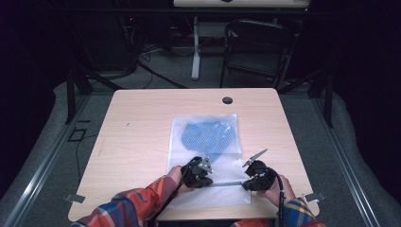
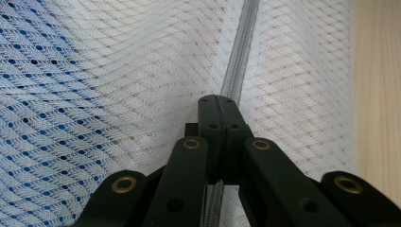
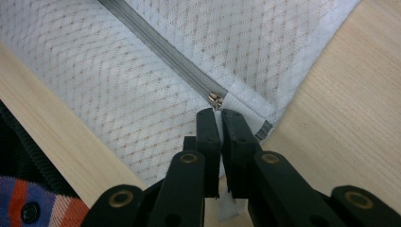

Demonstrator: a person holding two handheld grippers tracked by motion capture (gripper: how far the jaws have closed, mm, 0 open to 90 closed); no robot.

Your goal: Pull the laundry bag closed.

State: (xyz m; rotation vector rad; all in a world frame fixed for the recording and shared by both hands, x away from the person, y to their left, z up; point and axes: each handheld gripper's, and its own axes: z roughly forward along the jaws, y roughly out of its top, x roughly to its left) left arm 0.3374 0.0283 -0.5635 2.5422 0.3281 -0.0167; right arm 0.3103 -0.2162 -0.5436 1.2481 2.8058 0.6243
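Note:
A white mesh bag point(image 1: 189, 124) lies flat on the wooden table point(image 1: 137, 118) with a blue cloth point(image 1: 208, 137) inside it. Its grey zipper point(image 1: 227, 183) runs along the near edge between my two grippers. My left gripper point(image 1: 211, 182) is shut on the zipper band point(image 2: 239, 61), its jaws pressed together point(image 2: 217, 101); the blue cloth point(image 2: 28, 118) shows through the mesh. My right gripper point(image 1: 244, 183) is shut point(image 3: 220, 113) on the white fabric tab at the bag's corner, just behind the metal zipper slider point(image 3: 216, 100).
A round cable hole point(image 1: 227, 100) sits near the table's far edge. Beyond the table stand a black folding chair point(image 1: 257, 47) and a white desk leg point(image 1: 196, 47). Bare wood point(image 3: 340, 94) lies right of the bag's corner. Plaid sleeves point(image 1: 127, 208) enter from the bottom.

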